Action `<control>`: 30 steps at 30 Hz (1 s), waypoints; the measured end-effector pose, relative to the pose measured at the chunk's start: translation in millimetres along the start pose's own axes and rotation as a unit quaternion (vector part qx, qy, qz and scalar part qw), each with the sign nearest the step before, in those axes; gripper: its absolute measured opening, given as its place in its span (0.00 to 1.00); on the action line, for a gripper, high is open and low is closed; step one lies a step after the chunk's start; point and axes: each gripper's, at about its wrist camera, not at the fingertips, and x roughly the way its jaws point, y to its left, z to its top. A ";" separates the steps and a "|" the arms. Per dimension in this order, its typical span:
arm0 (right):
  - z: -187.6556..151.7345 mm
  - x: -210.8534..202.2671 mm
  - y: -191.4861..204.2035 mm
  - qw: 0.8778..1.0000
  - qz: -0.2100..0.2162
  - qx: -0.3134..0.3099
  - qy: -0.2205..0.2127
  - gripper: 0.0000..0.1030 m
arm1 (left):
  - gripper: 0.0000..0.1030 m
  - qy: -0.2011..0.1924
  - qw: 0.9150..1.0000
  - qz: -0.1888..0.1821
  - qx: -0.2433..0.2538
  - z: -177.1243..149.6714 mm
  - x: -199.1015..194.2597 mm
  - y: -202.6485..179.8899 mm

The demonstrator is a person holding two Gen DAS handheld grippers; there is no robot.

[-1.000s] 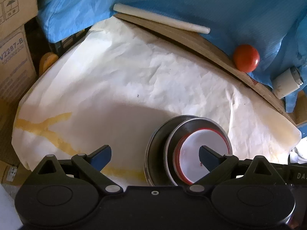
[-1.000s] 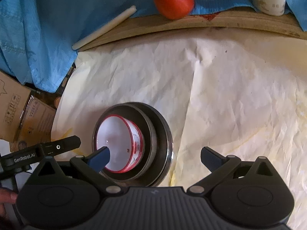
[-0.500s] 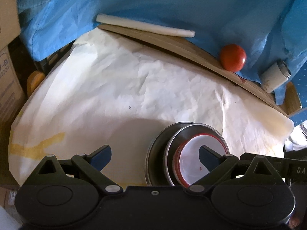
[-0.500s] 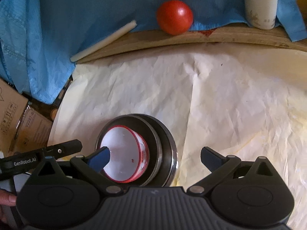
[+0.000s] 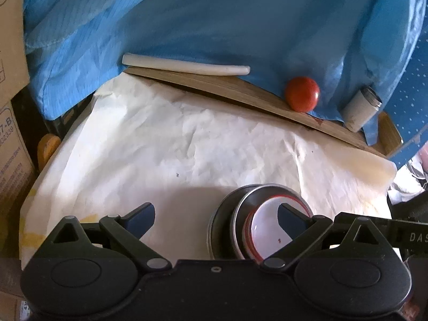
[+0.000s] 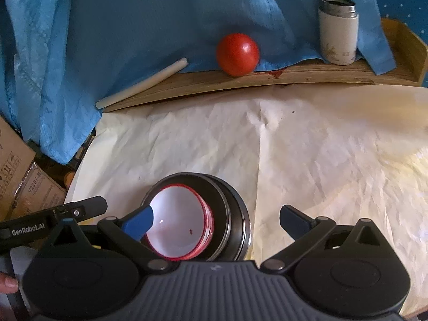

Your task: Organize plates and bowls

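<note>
A white bowl with a red rim (image 6: 178, 220) sits nested inside a steel bowl (image 6: 223, 206), which rests in a wider steel plate (image 6: 244, 222) on the paper-covered table. The same stack shows in the left wrist view: white bowl (image 5: 264, 236), steel bowl (image 5: 242, 210), plate (image 5: 218, 223). My left gripper (image 5: 216, 218) is open and empty, raised above the stack's left side. My right gripper (image 6: 216, 220) is open and empty, raised above the stack's right side. Neither gripper touches the dishes.
Crumpled cream paper (image 6: 307, 147) covers the table. At the back, a wooden tray edge (image 6: 240, 80) holds a red tomato (image 6: 237, 54), a white steel-topped tumbler (image 6: 338, 30) and a white stick (image 6: 141, 84), against blue cloth (image 6: 133, 26). Cardboard boxes (image 5: 10, 133) stand at left.
Both grippers have pulled back and tilted up from the stack, so more of the back tray and cloth shows. The nested dishes have not moved. Both grippers stayed open.
</note>
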 end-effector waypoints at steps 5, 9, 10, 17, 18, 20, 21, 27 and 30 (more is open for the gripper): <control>-15.0 -7.5 6.3 1.000 -0.005 0.006 -0.010 1.00 | 0.96 -0.001 1.000 -0.007 0.003 -15.4 -11.4 6.9; -31.2 -13.1 14.7 1.000 -0.009 0.004 -0.016 1.00 | 0.96 -0.003 1.000 -0.007 0.006 -28.0 -22.7 13.9; -35.4 -14.5 17.0 1.000 -0.009 0.005 -0.018 1.00 | 0.96 -0.004 1.000 -0.006 0.008 -31.1 -25.9 15.6; -61.7 -28.4 30.8 0.999 -0.011 0.009 -0.033 1.00 | 0.96 -0.015 1.000 -0.005 0.015 -48.8 -47.1 27.7; -64.1 -30.9 33.0 0.999 -0.011 0.009 -0.037 1.00 | 0.96 -0.018 1.000 -0.005 0.016 -50.2 -50.3 28.8; -67.6 -36.2 36.8 0.999 -0.011 0.008 -0.044 1.00 | 0.96 -0.026 1.000 -0.007 0.017 -51.8 -56.2 30.3; -68.9 -38.4 38.3 0.999 -0.011 0.007 -0.047 1.00 | 0.96 -0.029 0.999 -0.008 0.017 -52.4 -58.8 30.7; -78.5 -50.7 45.0 0.998 -0.014 0.006 -0.063 1.00 | 0.96 -0.045 0.999 -0.016 0.026 -58.4 -71.7 30.6; -86.0 -54.1 45.8 0.997 -0.017 0.009 -0.070 1.00 | 0.96 -0.054 0.998 -0.019 0.034 -62.2 -75.0 31.3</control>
